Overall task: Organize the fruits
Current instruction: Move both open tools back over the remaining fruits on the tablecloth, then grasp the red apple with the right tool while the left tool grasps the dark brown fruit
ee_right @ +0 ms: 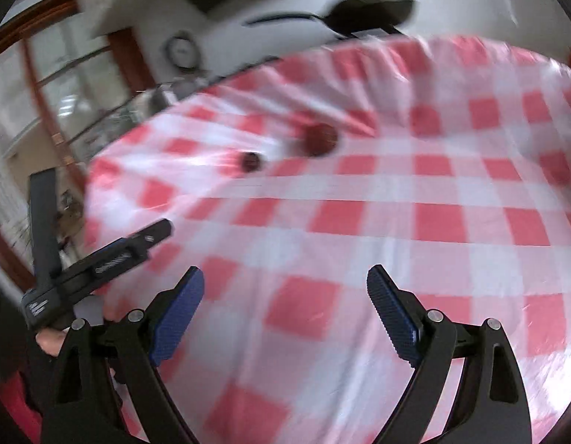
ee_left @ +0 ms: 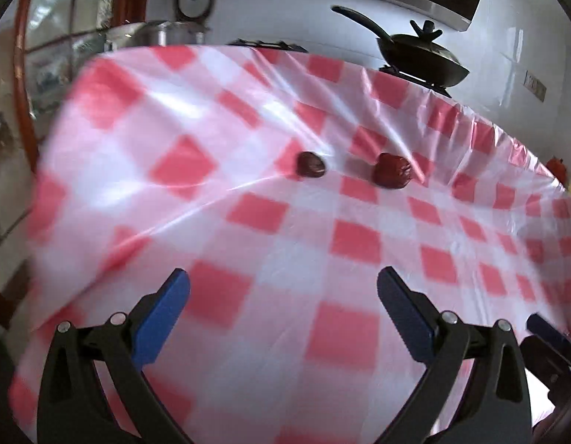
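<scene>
Two small dark red fruits, like dates, lie on a red-and-white checked tablecloth (ee_left: 248,203). In the left wrist view the smaller darker fruit (ee_left: 310,164) is left of the larger redder fruit (ee_left: 392,171), a short gap between them. My left gripper (ee_left: 283,285) is open and empty, well short of both. In the blurred right wrist view the small fruit (ee_right: 250,161) and the larger fruit (ee_right: 320,140) lie far ahead. My right gripper (ee_right: 285,281) is open and empty. The left gripper's body (ee_right: 100,255) shows at the left of the right wrist view.
A black wok with a lid (ee_left: 422,57) sits on a stove behind the table. A steel pot (ee_left: 167,33) stands at the back left. A red item (ee_left: 557,168) peeks over the table's right edge. A window with a wooden frame (ee_left: 22,74) is at left.
</scene>
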Available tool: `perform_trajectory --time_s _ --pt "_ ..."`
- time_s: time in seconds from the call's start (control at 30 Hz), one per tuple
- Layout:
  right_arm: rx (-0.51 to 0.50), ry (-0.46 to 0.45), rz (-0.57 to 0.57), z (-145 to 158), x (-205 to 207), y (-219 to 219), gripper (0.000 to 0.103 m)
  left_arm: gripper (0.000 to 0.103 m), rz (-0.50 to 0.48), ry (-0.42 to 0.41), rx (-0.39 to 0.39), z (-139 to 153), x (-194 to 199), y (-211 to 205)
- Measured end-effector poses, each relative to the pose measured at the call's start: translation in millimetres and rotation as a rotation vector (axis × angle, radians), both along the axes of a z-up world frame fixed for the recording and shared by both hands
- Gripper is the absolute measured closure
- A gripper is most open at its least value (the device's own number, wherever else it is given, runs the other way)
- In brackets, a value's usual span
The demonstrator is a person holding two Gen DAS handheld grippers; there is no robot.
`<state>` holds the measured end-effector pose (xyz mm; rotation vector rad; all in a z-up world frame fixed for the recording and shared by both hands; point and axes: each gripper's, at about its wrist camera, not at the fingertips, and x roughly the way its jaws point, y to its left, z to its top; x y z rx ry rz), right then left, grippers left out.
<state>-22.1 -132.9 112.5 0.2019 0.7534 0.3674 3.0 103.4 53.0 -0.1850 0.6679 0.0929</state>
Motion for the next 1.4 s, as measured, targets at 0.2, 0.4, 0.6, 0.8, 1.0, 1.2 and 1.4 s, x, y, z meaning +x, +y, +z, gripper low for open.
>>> perform_trajectory --time_s 0.2,0.4,0.6,0.8,1.0,1.2,1.4 --pt "-0.045 0.068 -0.098 -15.8 69.6 -19.9 0.016 0.002 -0.012 0.027 -0.091 -18.2 43.6 0.5" --pt "-0.087 0.079 -0.125 -32.7 148.9 -8.4 0.016 0.002 0.005 -0.016 -0.257 -23.7 42.8 22.9" --pt "-0.133 0.097 -0.094 -41.3 228.0 27.4 0.016 0.002 0.010 -0.009 -0.271 -24.8 43.1 24.6" --pt "-0.140 0.147 -0.094 -48.6 279.6 56.1 0.016 0.002 0.023 -0.006 -0.286 -26.9 44.2 26.6" --pt "-0.172 0.182 -0.190 -54.8 301.4 85.6 0.016 0.002 0.017 -0.010 -0.287 -26.4 43.8 26.9" --pt "-0.296 0.177 -0.212 -56.3 299.7 97.7 0.038 0.002 0.021 -0.009 -0.294 -27.3 43.2 29.2" --pt "-0.105 0.132 -0.137 -46.2 244.6 45.7 0.039 0.002 0.024 -0.007 -0.295 -27.4 42.7 29.8"
